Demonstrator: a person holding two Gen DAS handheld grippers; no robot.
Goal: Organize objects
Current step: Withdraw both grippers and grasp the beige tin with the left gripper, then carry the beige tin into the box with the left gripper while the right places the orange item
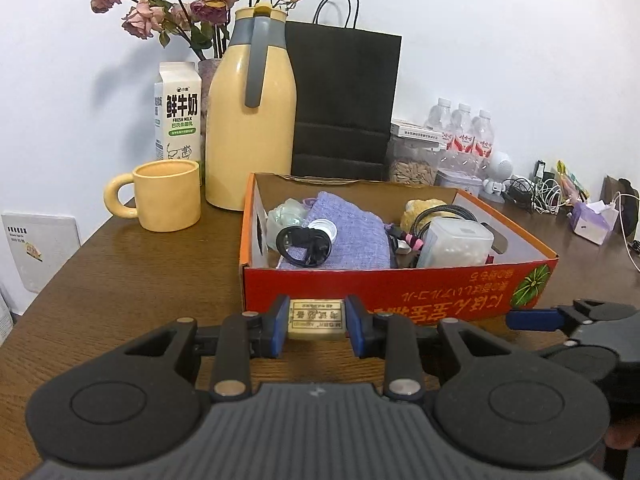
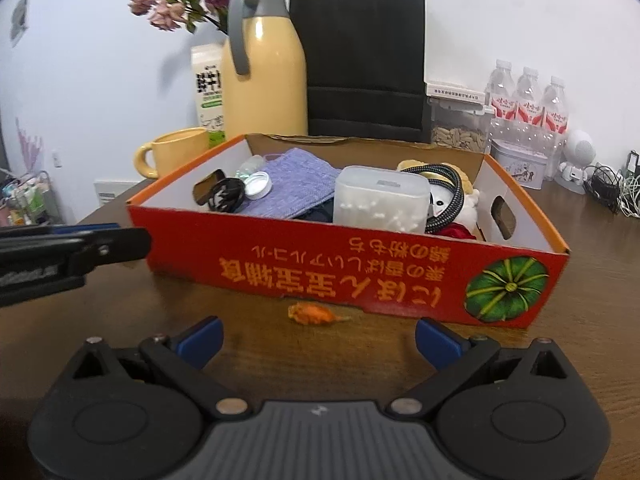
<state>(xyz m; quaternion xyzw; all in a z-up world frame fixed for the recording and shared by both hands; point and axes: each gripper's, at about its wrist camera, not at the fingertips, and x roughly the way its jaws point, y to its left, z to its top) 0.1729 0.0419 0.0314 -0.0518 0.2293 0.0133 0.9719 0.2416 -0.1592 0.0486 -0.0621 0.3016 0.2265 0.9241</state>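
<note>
My left gripper [image 1: 317,326] is shut on a small beige eraser [image 1: 317,319] with printed text, held just in front of the red cardboard box [image 1: 400,292]. The box [image 2: 320,268] holds a purple cloth [image 2: 296,184], a clear cotton-swab case [image 2: 380,200], a braided cable [image 2: 444,184], a white cap and dark small items. My right gripper [image 2: 318,338] is open and empty above the table. A small orange wrapped candy [image 2: 314,314] lies on the table between its fingers and the box front. The left gripper also shows at the left edge of the right wrist view [image 2: 80,248].
Behind the box stand a yellow mug [image 1: 166,194], a yellow thermos jug [image 1: 250,120], a milk carton [image 1: 178,112], a black paper bag [image 1: 344,100] and dried roses. Water bottles [image 1: 464,132], a seed jar, a tin and tangled cables [image 1: 536,196] crowd the right back.
</note>
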